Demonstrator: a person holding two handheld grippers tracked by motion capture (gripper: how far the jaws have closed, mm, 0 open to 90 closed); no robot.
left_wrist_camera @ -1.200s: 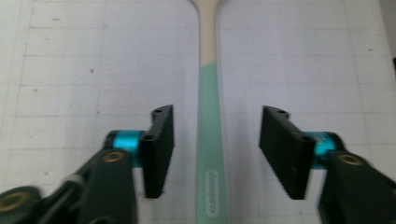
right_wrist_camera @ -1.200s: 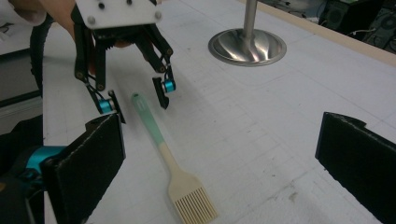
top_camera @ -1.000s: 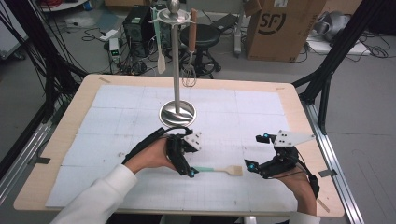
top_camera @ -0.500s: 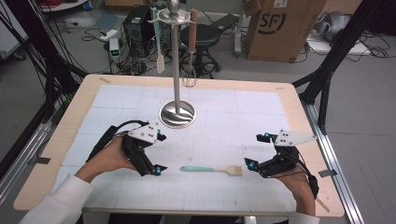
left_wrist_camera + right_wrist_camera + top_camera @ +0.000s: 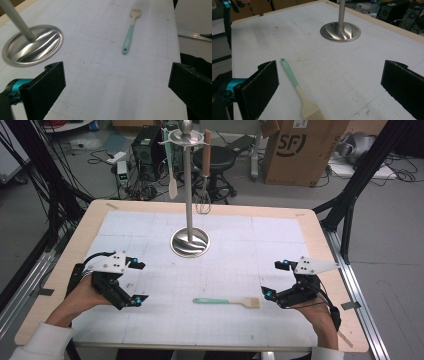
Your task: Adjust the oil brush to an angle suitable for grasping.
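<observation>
Teal-handled pastry brush [image 5: 227, 301] lies flat on the white gridded mat [image 5: 230, 260] covering the desk [image 5: 320, 225], near the front edge, approx. midway betw. the two hands; cream bristle head points toward the right tongs [image 5: 268, 294], teal handle end toward the left tongs [image 5: 141, 281]. Left tongs sit well apart from the brush at the desk's left, w/ jaws spread wide & nothing betw. them; they have just been opening, and hold nothing. In the left gripper view the brush [image 5: 130, 31] lies farther off on the mat, beyond the gap. Right tongs are also wide open & empty, hovering just beside the bristle end w/o touching it; in the right gripper view the brush [image 5: 298, 91] lies on the mat betw. the jaws, nearer the left-hand one. Behind, at mat centre, stands a steel utensil stand [image 5: 189, 240] w/ round base & upright pole; a whisk [image 5: 203, 195] & a pale spatula [image 5: 172, 185] hang from its top.
</observation>
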